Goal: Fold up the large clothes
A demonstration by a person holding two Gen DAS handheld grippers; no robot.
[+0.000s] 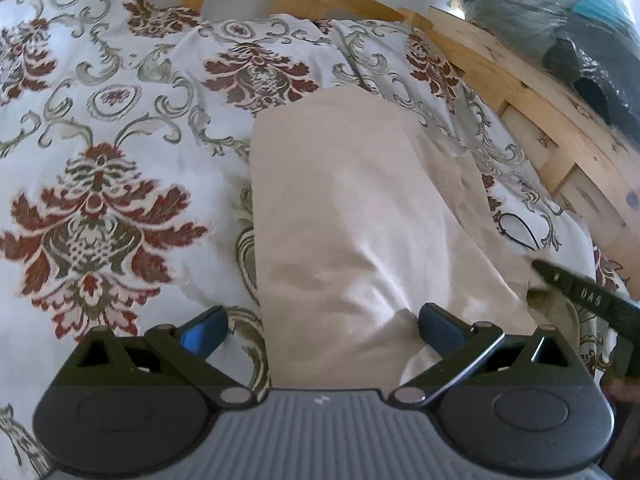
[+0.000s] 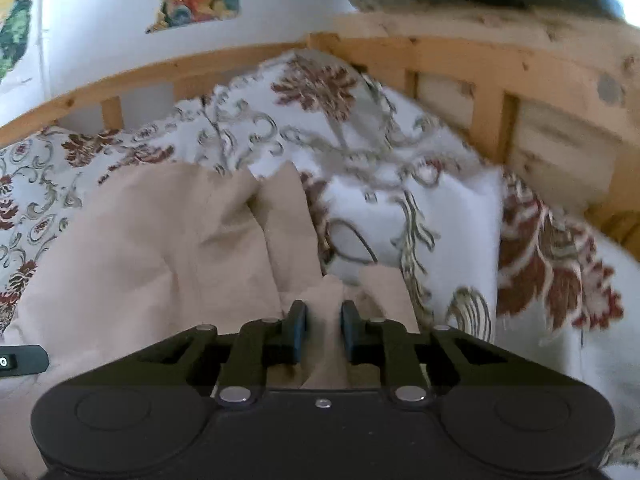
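Observation:
A beige garment (image 1: 352, 208) lies as a long folded strip on the floral bedspread (image 1: 100, 128). My left gripper (image 1: 324, 320) is open above its near end, fingers spread wide, nothing between them. In the right wrist view my right gripper (image 2: 323, 318) is shut on a bunched fold of the beige garment (image 2: 152, 248), which rises between the two black fingers. The right gripper's finger (image 1: 584, 294) shows at the garment's right edge in the left wrist view.
A wooden slatted bed frame (image 1: 532, 92) runs along the far and right sides. Dark bagged items (image 1: 568, 12) sit on its ledge at top right. Pillows in the same floral cloth (image 2: 320, 128) lie against the frame. A black cord loop (image 1: 520, 232) lies beside the garment.

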